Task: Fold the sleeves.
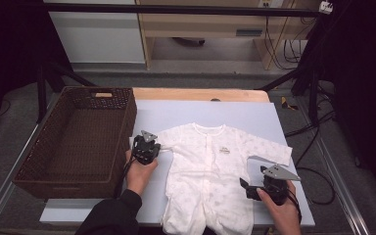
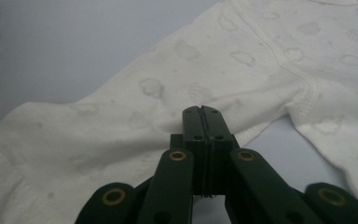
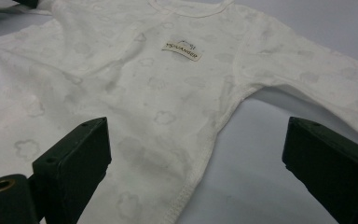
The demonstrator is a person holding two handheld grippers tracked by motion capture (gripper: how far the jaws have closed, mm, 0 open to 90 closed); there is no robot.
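Lab setup, black camera stands [image 1: 307, 81], loose cables [image 1: 280, 46], metal rail [image 1: 176, 9]

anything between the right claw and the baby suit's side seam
Nothing visible. The right claw stands open with its jaws straddling the side seam of the white baby suit, only bare white board beneath. The left claw is shut on the suit's sleeve.

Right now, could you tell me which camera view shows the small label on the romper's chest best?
The right gripper view: the label lies close and unobstructed on the romper. In the high view it is a tiny pale patch; the left gripper view looks along a sleeve instead.
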